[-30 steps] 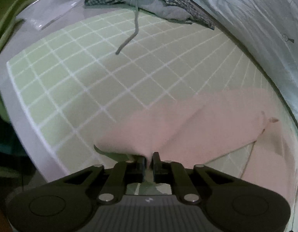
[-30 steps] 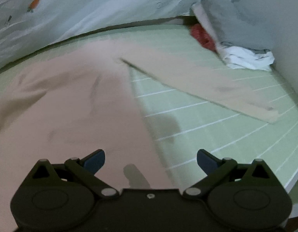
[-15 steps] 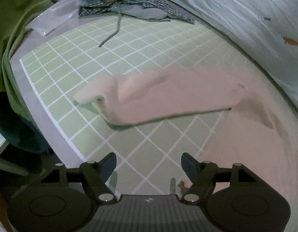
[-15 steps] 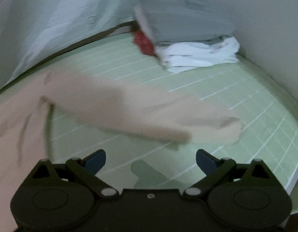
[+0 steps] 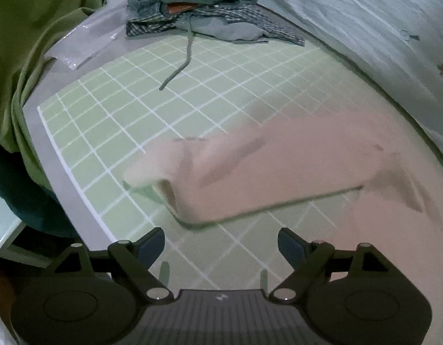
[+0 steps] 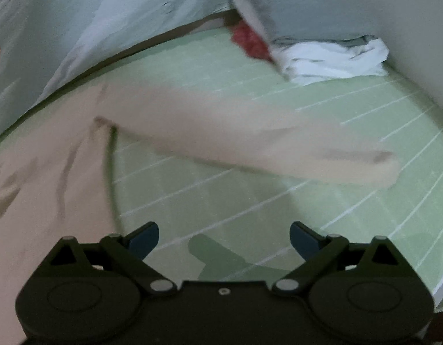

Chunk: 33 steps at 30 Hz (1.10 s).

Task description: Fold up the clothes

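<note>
Both tools are spread wide and grasp nothing. The left tool point(image 5: 221, 243) hovers just short of the left sleeve point(image 5: 210, 172) of the pink shirt point(image 5: 322, 155); the right tool point(image 6: 224, 237) faces the right sleeve point(image 6: 279, 146). To fold well, I'd pinch each cuff at its end and carry it inward across the body, keeping it flat. The shirt is pale and soft and lies lightly creased on the green grid mat point(image 5: 169, 109), ahead of both tools.
</note>
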Available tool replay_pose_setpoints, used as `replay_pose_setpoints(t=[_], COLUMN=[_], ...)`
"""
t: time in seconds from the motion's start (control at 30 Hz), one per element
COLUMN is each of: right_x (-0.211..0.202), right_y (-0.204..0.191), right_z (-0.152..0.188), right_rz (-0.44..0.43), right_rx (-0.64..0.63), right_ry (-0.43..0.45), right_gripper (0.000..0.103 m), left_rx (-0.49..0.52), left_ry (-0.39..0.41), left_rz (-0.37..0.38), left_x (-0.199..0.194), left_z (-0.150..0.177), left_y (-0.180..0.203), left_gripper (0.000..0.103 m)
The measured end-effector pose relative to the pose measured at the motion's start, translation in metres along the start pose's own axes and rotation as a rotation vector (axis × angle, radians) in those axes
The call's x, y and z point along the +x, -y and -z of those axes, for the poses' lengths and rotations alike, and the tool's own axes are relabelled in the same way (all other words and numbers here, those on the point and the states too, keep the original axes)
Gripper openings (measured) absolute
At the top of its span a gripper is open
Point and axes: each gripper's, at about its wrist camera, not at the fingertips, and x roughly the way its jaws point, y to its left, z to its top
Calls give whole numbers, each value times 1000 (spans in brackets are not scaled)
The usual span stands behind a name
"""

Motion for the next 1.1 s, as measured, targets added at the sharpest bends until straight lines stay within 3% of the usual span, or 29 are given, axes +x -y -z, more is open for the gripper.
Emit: replay_pose_setpoints(t=[0.33, 0.53, 0.57, 0.6, 0.7, 0.9, 1.0, 1.1], right_x=[-25, -36, -38, -40, -44, -48, -47, -47], right_y=[-73, -99, -102, -106, -105, -87, -69, -48], right_z=[33, 49, 52, 54, 56, 49, 42, 36], right_rz=[67, 83, 85, 86, 70, 42, 27, 13], right_rx=[9, -2, -5, -8, -12, -53, -80, -91], right_ry=[-11, -6, -5, -3, -1, 21, 24, 30], right_gripper=[99, 99, 99, 99, 99, 99, 99, 99], left_rx=[44, 73, 59, 45, 27, 60, 133, 211], left_ry=[-79, -134, -135, -136, -120, -28, 25, 26], left_rz=[47, 138, 153, 167, 218, 323, 417, 551], left_x=[43, 55, 57, 58, 55, 25, 0, -25], left_z=[-59, -68, -70, -72, -78, -74, -65, -45], left_y=[-40, -47, -47, -47, -41, 18, 79, 150], left_gripper=[82, 36, 20, 12, 11, 11, 11, 11])
